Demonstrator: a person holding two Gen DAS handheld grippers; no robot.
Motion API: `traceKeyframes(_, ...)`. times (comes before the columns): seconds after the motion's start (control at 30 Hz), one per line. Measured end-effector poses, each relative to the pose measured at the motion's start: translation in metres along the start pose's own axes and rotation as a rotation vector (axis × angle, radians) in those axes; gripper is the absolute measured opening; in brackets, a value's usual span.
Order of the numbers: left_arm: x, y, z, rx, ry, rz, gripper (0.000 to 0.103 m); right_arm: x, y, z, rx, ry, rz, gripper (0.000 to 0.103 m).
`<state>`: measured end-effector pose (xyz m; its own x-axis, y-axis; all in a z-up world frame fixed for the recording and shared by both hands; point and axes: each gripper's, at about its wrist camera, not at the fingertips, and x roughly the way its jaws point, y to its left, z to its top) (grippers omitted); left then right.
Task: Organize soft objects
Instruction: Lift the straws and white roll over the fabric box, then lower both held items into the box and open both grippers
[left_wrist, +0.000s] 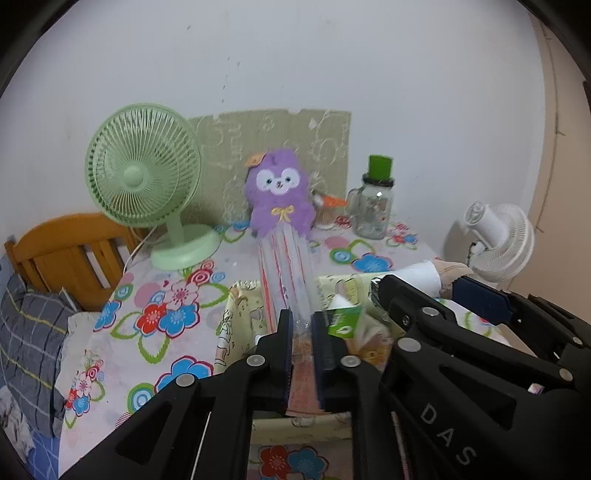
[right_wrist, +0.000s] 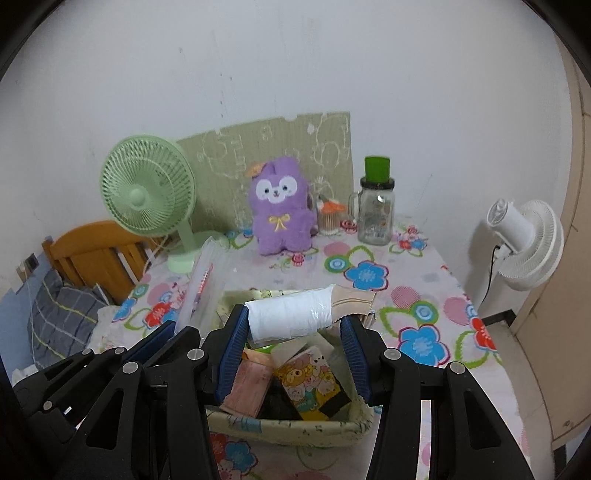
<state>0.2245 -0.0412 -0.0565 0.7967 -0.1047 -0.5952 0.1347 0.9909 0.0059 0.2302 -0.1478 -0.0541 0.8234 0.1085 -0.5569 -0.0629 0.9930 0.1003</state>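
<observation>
My left gripper (left_wrist: 301, 325) is shut on the near end of a long clear plastic pack (left_wrist: 284, 266) with red stripes, which juts forward over the table. My right gripper (right_wrist: 293, 321) is shut on a white plastic-wrapped roll (right_wrist: 291, 314) with beige cloth at its right end, held crosswise above a cartoon-print fabric basket (right_wrist: 295, 428). The basket holds several soft packs, among them a pink one (right_wrist: 247, 384) and a yellow cartoon one (right_wrist: 310, 384). A purple plush toy (right_wrist: 282, 206) sits upright at the table's far side.
On the floral tablecloth (right_wrist: 417, 302) stand a green desk fan (right_wrist: 147, 195) at back left and a glass jar (right_wrist: 376, 214) with a green lid at back right. A white fan (right_wrist: 524, 240) stands off the right edge. A wooden frame (right_wrist: 92, 251) and plaid bedding (right_wrist: 62, 317) lie left.
</observation>
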Motion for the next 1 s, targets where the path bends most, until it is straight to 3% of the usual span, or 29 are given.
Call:
traceKeyframes(0.1, 0.015, 0.005, -0.005, -0.018, 0.029, 0.003, 0.025, 0.016, 0.000, -0.003, -0.001, 0.027, 0.000, 0.054)
traceKeyframes(0.13, 0.017, 0.006, -0.006, -0.021, 0.038, -0.004, 0.035, 0.020, 0.000, -0.005, -0.002, 0.035, 0.000, 0.054)
traceKeyframes(0.23, 0.024, 0.007, -0.009, -0.021, 0.055, -0.010, 0.046, 0.031, 0.000, -0.009, -0.001, 0.055, 0.001, 0.054)
traceKeyframes(0.27, 0.026, 0.008, -0.010, -0.024, 0.060, -0.011, 0.056, 0.033, 0.000, -0.010, 0.000, 0.060, 0.002, 0.054)
traceKeyframes(0.33, 0.028, 0.009, -0.011, -0.024, 0.063, -0.013, 0.067, 0.036, 0.000, -0.011, 0.001, 0.065, 0.003, 0.054)
traceKeyframes(0.4, 0.029, 0.010, -0.011, -0.022, 0.066, -0.012, 0.070, 0.040, 0.001, -0.011, 0.002, 0.067, 0.005, 0.054)
traceKeyframes(0.47, 0.032, 0.010, -0.011, -0.018, 0.073, -0.017, 0.080, 0.043, 0.001, -0.010, 0.000, 0.066, 0.008, 0.054)
traceKeyframes(0.6, 0.038, 0.011, -0.012, -0.016, 0.082, -0.020, 0.088, 0.050, 0.004, -0.009, -0.009, 0.068, 0.011, 0.057)
traceKeyframes(0.67, 0.041, 0.013, -0.013, -0.019, 0.090, -0.015, 0.090, 0.055, 0.006, -0.009, -0.017, 0.079, 0.009, 0.067)
traceKeyframes(0.73, 0.045, 0.015, -0.014, -0.026, 0.103, -0.018, 0.093, 0.057, 0.007, -0.010, -0.023, 0.074, 0.005, 0.084)
traceKeyframes(0.83, 0.046, 0.015, -0.015, -0.023, 0.106, -0.026, 0.095, 0.056, 0.006, -0.011, -0.018, 0.058, -0.018, 0.098)
traceKeyframes(1.0, 0.040, 0.012, -0.013, -0.014, 0.100, -0.017, 0.100, 0.049, 0.003, -0.011, -0.006, 0.048, -0.027, 0.100)
